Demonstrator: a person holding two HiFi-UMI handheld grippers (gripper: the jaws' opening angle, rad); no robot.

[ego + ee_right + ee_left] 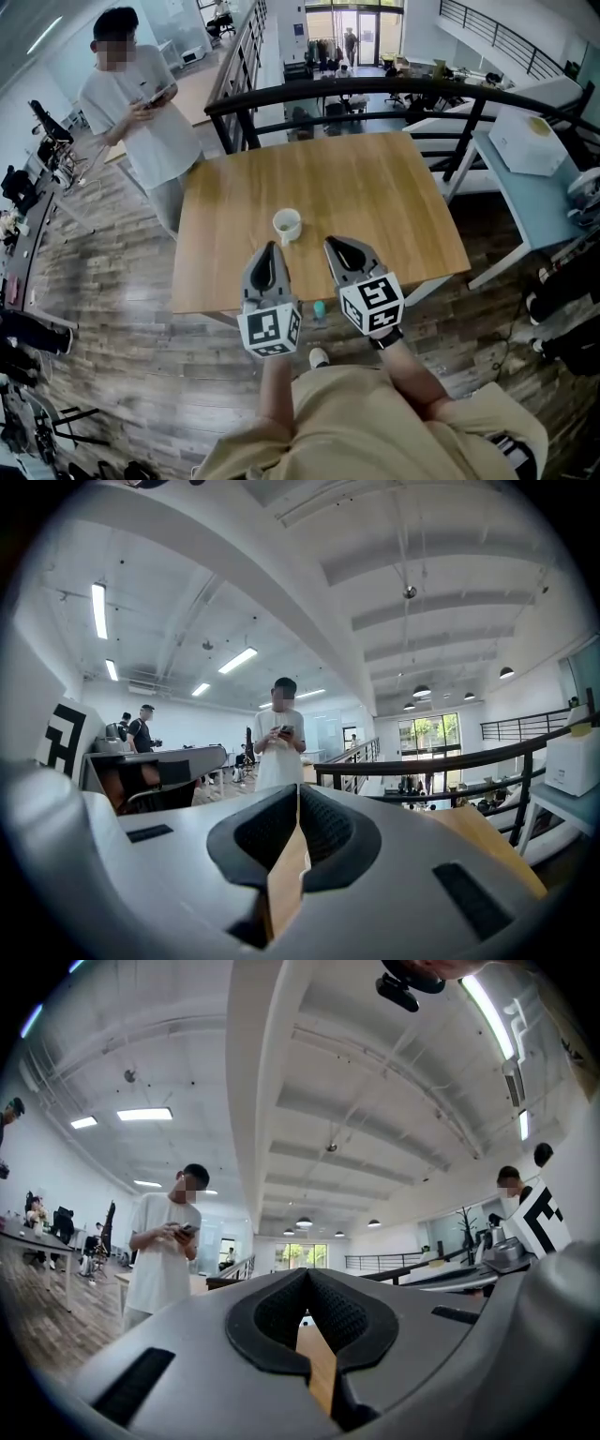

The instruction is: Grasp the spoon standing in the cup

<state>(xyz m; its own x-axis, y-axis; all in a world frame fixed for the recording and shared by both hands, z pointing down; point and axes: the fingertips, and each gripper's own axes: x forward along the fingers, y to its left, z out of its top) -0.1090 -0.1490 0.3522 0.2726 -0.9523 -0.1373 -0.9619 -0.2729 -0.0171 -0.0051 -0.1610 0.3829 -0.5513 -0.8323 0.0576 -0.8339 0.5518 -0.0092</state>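
The white cup (287, 225) stood upright on the wooden bench (375, 187), toward its near edge. It lay just ahead of the left hand-held gripper (272, 246) and slightly to its right. From the right hand-held gripper (330, 242) it lay ahead and to the left, a little farther off. It touched neither one. From the head view the cup was a small, plain white vessel with a round open mouth and a pale inside. It was too small there to tell whether the spoon rose above its rim.

Both hand-held grippers hovered side by side over the bench's near edge and pointed away from the person. Their marker cubes faced up toward the head camera. In the left gripper view the dark pads of the left hand-held gripper (307, 1279) met at their tips. Only a thin slit of bench wood showed lower down, and nothing sat between them. In the right gripper view the right hand-held gripper (298, 789) had its pads drawn together in the same way, also on nothing.

Beyond the cup and off to the left of both hand-held grippers, a person in a white shirt (141, 103) stood by the bench's far left corner, holding something small in both hands. A dark railing (375, 89) curved past the bench's far edge.
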